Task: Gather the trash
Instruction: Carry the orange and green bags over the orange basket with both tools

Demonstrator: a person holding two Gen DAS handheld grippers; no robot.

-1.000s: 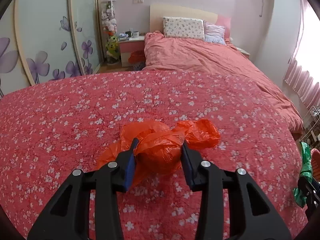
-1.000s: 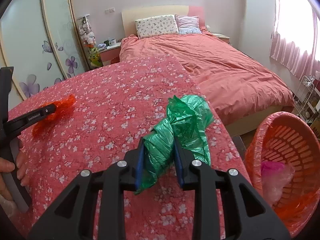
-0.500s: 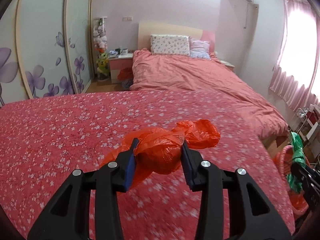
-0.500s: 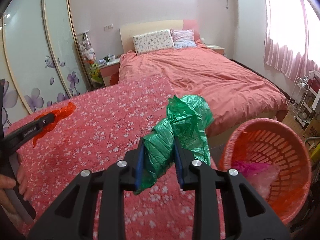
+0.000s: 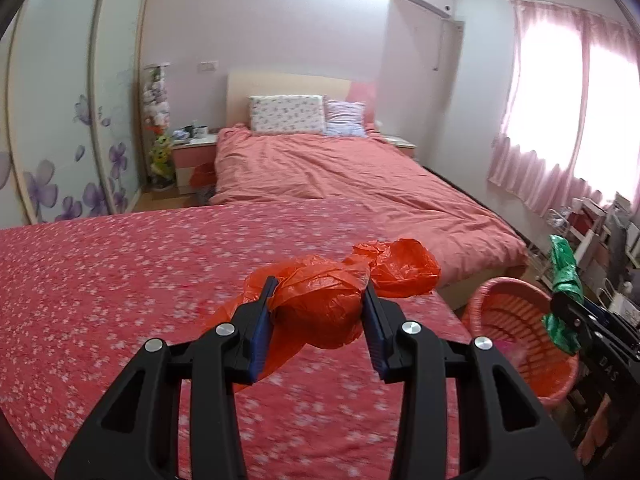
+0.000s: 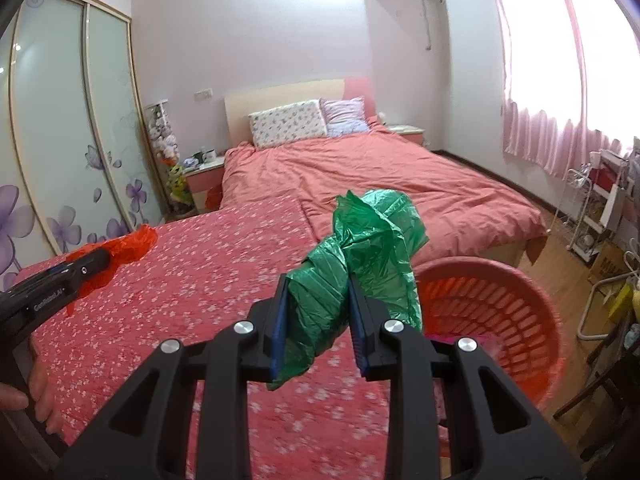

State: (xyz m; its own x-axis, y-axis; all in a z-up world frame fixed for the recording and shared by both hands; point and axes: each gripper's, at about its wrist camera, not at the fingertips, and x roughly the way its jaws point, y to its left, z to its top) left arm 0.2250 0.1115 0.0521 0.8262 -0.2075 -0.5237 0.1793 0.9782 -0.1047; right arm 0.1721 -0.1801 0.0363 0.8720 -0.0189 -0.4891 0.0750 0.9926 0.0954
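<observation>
My left gripper point(image 5: 318, 320) is shut on a crumpled orange plastic bag point(image 5: 320, 304), held above the red floral cloth point(image 5: 120, 280). My right gripper point(image 6: 318, 322) is shut on a crumpled green plastic bag point(image 6: 356, 256), held above the cloth's right edge, beside an orange basket point(image 6: 500, 320). The basket point(image 5: 516, 320) stands on the floor to the right, with a pink bag point(image 6: 456, 338) inside. The green bag point(image 5: 564, 276) shows above the basket's rim in the left wrist view. The orange bag point(image 6: 128, 242) shows at left in the right wrist view.
A bed with a pink duvet point(image 5: 340, 176) lies beyond the cloth. A wardrobe with flower-print doors point(image 5: 60, 140) runs along the left. A nightstand point(image 5: 192, 156) stands by the bed. Wire racks and boxes point(image 6: 600, 216) crowd the right wall under a curtained window point(image 6: 560, 72).
Both grippers have risen and moved right toward the basket, each still holding its bag. The basket now shows in the left wrist view and sits closer in the right wrist view.
</observation>
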